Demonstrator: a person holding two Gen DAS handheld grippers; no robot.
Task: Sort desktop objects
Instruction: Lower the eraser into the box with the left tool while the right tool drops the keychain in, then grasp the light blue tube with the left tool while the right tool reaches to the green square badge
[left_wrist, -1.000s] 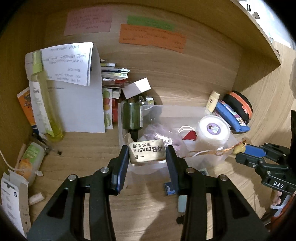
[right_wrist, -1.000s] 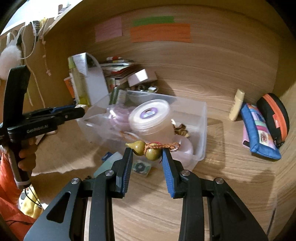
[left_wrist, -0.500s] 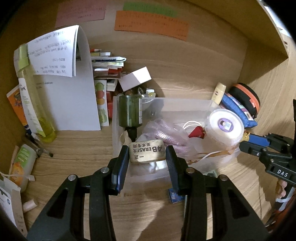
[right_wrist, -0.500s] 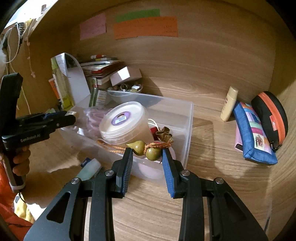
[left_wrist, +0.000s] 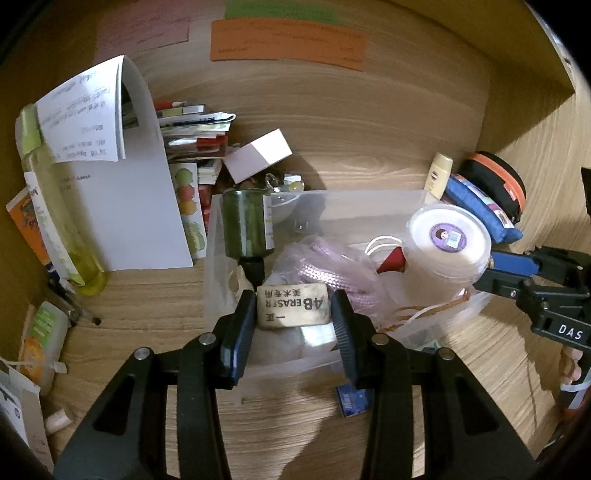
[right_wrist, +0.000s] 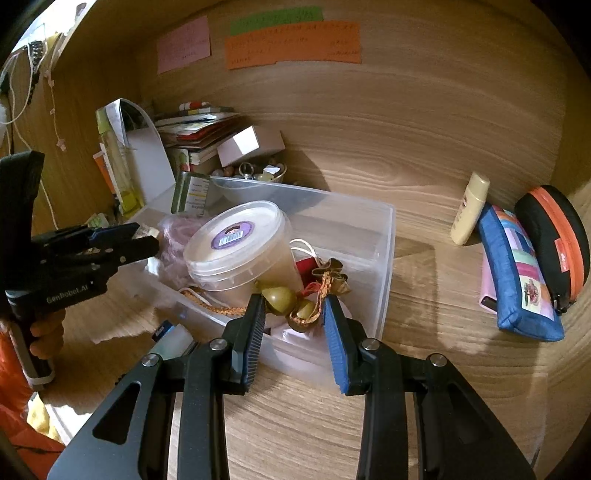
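My left gripper (left_wrist: 293, 314) is shut on a worn 4B eraser (left_wrist: 292, 305) and holds it over the near left part of a clear plastic bin (left_wrist: 354, 201). My right gripper (right_wrist: 293, 306) is shut on a small gourd charm (right_wrist: 282, 300) with a braided orange cord, above the bin's near wall (right_wrist: 384, 258). In the bin lie a lidded white tub (right_wrist: 236, 236), a dark green bottle (left_wrist: 247, 229), a pink bag (left_wrist: 325, 266) and a red item. The right gripper also shows in the left wrist view (left_wrist: 513, 269). The left gripper also shows in the right wrist view (right_wrist: 138, 240).
A blue pencil case (right_wrist: 517, 273), an orange-rimmed black case (right_wrist: 554, 236) and a cream tube (right_wrist: 469, 210) stand to the right. Papers (left_wrist: 122, 192), books, a white box (left_wrist: 258, 155), a yellow-green bottle (left_wrist: 55, 221) stand at back left. Small items lie in front of the bin.
Both grippers have moved forward over the bin with their objects still held. The eraser and the gourd charm now hang above the bin's contents.
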